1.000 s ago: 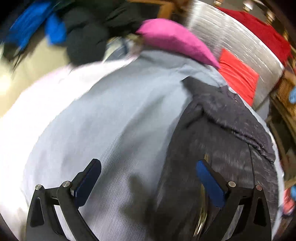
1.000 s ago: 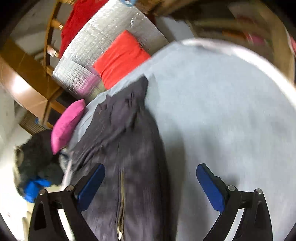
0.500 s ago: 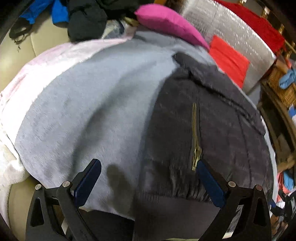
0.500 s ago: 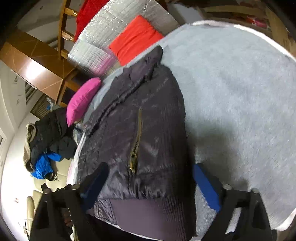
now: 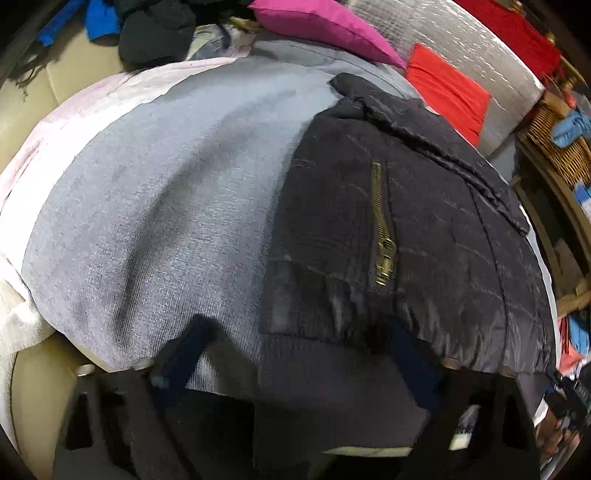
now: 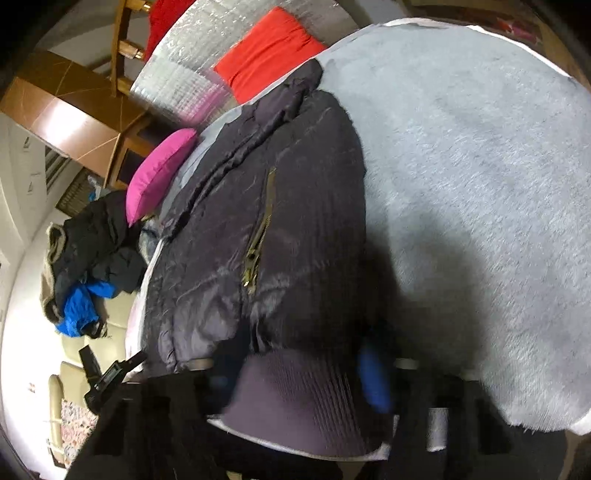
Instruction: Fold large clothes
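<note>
My left gripper [image 5: 295, 362] and right gripper [image 6: 299, 376] blurred, fingers spread wide at dark jacket's [image 5: 406, 229] hem, holding nothing, grey blanket [image 5: 166, 192] underneath, pink cushion [image 5: 325, 26] at far edge.

Landmark = jacket [image 5: 424, 229], lying flat on the blanket [image 5: 155, 206]. In left wrist view the bare blanket spreads left of jacket. Pillow [image 5: 325, 26] sits behind jacket's collar end, at blanket's far edge. Folded cloth [image 5: 447, 88] lies behind-right of jacket, on the quilted mat [image 5: 461, 48]. Clothes pile [image 6: 92, 251] is beyond the pillow, further from jacket, on the sofa [image 6: 110, 317]. Wicker basket [image 5: 561, 147] stands right of jacket, off the blanket. Jacket's hem faces both cameras; zipper [image 5: 382, 236] runs hem-to-collar.
</note>
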Motion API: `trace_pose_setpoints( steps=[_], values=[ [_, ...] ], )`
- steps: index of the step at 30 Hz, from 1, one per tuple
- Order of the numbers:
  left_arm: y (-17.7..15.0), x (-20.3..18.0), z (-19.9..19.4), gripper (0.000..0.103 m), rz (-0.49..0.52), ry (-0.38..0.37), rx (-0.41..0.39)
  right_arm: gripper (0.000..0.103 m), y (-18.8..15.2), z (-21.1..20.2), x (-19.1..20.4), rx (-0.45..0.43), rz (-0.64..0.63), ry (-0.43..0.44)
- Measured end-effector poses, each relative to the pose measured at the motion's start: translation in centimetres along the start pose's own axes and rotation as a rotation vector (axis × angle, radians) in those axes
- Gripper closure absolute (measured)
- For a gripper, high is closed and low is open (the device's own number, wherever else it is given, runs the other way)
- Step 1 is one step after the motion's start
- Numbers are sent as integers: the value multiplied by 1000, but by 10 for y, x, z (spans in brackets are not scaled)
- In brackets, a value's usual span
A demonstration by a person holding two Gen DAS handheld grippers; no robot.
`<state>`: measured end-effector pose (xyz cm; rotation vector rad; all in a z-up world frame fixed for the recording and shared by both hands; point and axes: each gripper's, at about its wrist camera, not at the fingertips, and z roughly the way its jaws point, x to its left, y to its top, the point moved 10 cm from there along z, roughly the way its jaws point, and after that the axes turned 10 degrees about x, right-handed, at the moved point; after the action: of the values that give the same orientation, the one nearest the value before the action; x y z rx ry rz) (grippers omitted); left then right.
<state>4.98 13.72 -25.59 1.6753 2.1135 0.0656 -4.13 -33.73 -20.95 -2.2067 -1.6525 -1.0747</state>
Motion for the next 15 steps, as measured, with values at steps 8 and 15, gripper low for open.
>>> trace_pose_setpoints(
  steps=[8, 15],
  values=[
    [-6, 4, -3, 29, 9, -23, 6, 63, -7, 7, -16, 9, 64, 36],
    [-8, -3, 0, 59, 32, -37, 23, 72, -12, 12, -8, 60, 13, 15]
  ],
)
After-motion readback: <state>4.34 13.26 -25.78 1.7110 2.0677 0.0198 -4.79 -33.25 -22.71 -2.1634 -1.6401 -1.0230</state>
